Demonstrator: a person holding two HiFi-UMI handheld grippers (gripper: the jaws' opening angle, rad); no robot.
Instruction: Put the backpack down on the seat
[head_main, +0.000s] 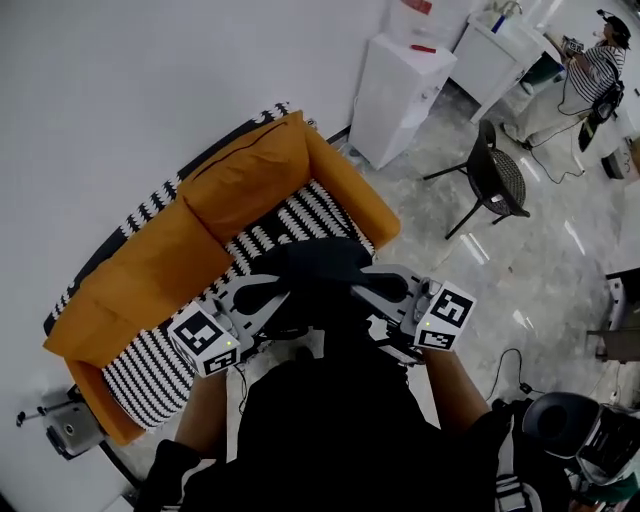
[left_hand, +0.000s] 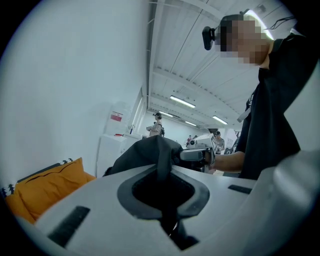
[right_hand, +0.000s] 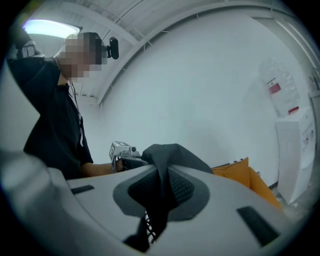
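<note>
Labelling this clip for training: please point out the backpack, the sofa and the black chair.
backpack (head_main: 315, 262), head view, top fabric.
sofa (head_main: 245, 175), head view, orange back cushion.
chair (head_main: 508, 180), head view, mesh part.

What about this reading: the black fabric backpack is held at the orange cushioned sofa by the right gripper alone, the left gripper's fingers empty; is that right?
Not quite. The left gripper is not empty: the left gripper view shows its fingers shut on a fold of the black fabric backpack, as those of the right gripper are. Both hold it at the orange cushioned sofa.
</note>
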